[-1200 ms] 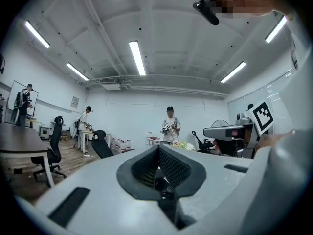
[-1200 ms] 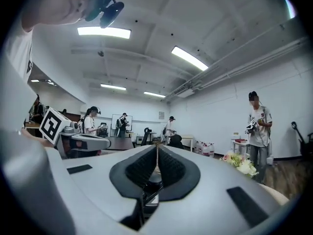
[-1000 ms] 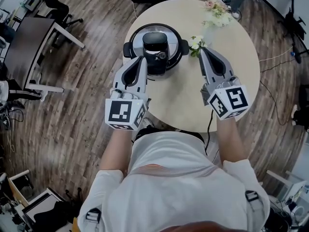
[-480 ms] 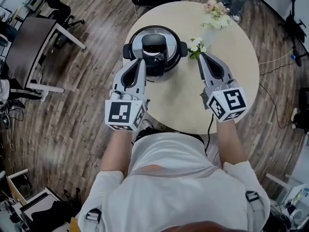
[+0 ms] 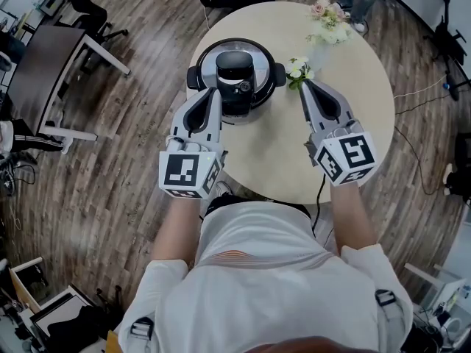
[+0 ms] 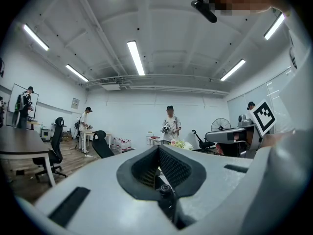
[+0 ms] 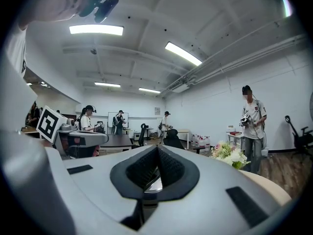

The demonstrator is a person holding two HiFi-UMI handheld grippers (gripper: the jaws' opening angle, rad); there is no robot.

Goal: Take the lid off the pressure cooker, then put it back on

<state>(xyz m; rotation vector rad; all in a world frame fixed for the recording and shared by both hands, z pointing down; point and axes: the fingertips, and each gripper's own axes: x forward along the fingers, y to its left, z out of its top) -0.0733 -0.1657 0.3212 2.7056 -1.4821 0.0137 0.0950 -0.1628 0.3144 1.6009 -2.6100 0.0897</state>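
Round table (image 5: 353, 123), upper centre: pressure cooker (image 5: 274, 81), lid (image 5: 212, 63) seated on it; left gripper (image 5: 215, 91) and right gripper (image 5: 303, 85) nearby, jaws together, empty

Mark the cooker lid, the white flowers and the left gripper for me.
cooker lid (image 5: 235, 66), head view, on its black centre handle.
white flowers (image 5: 298, 70), head view, on the blossoms.
left gripper (image 5: 215, 91), head view, between its shut fingertips.

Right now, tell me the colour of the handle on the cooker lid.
The handle is black, on a silver lid; clearest in the head view.
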